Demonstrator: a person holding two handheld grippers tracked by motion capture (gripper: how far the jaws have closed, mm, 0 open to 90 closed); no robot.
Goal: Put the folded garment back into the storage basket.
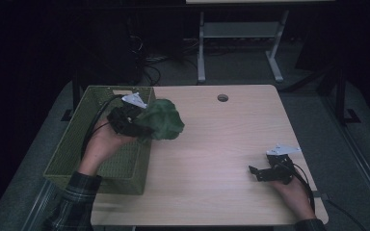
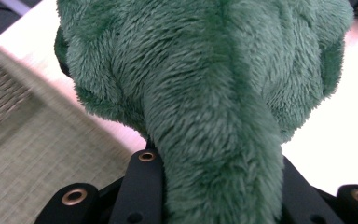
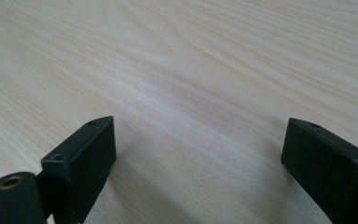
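Thing: a fuzzy green soft toy (image 1: 163,119)
Place: up in the air, over the counter (image 1: 221,159), beside the green basket (image 1: 72,144)

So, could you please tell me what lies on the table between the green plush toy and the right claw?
Nothing: in the high view, bare wooden table separates the green plush toy from the right claw.

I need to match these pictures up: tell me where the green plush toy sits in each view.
High view: the green plush toy is left of centre, held by the left gripper at the basket's right rim.
Left gripper view: the toy takes up most of the picture, clamped between the fingers.
Right gripper view: not in it.
Shared landmark: the pale wooden table.
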